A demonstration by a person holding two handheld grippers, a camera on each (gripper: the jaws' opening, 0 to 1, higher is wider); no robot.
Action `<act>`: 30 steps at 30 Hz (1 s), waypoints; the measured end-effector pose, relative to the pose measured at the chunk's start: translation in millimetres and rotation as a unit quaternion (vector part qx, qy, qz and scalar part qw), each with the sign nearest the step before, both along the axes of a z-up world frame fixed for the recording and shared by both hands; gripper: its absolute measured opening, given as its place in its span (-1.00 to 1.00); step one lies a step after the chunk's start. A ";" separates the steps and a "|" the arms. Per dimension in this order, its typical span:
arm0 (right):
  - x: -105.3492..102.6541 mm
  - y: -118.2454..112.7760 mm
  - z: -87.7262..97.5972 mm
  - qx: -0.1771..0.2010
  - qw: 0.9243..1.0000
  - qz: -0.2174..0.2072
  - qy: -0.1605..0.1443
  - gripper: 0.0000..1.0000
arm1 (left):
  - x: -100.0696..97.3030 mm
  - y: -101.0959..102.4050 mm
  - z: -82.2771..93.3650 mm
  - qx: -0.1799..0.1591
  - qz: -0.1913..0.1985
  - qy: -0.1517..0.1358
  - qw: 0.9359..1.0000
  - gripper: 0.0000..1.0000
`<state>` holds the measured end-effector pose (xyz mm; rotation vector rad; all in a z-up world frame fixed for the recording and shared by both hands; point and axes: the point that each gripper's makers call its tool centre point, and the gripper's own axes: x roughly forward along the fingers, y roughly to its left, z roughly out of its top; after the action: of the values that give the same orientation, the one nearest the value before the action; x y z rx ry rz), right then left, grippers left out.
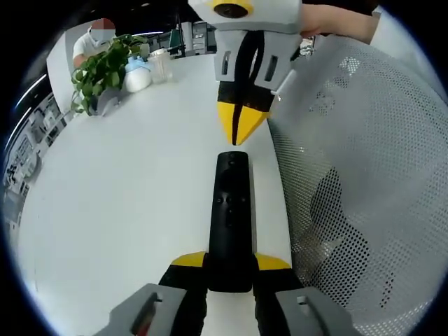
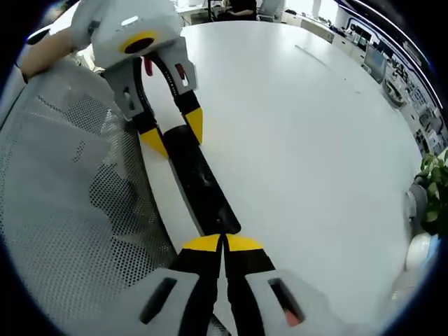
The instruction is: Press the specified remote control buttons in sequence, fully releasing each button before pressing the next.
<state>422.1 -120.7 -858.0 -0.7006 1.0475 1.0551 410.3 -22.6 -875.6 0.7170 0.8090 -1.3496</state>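
A long black remote [image 1: 231,203] lies along the right edge of a white table [image 1: 126,196], buttons facing up. My left gripper [image 1: 231,261] is shut on its near end, one yellow fingertip on each side. My right gripper [image 1: 238,133] comes in from the top of the left gripper view, shut, with its yellow tips pointing at the remote's far end. In the right gripper view, the right gripper [image 2: 224,243] is shut with its tips right at the end of the remote [image 2: 206,189]; contact cannot be told. The left gripper [image 2: 175,133] clamps the other end.
A grey mesh chair back [image 1: 364,175] stands close against the table edge beside the remote, also seen as mesh [image 2: 63,196]. A green plant [image 1: 105,66], a white container [image 1: 138,75] and a seated person [image 1: 94,38] are at the far side of the table.
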 end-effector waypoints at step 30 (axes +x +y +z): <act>-0.6 3.7 -10.7 -0.043 0.998 0.036 0.023 -1.00 | 0.4 -0.4 0.0 0.000 0.000 0.002 1.000 -0.52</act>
<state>421.5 -117.0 -868.8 -0.7925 1.1193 1.0962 410.7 -23.0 -875.6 0.7141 0.8123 -1.3504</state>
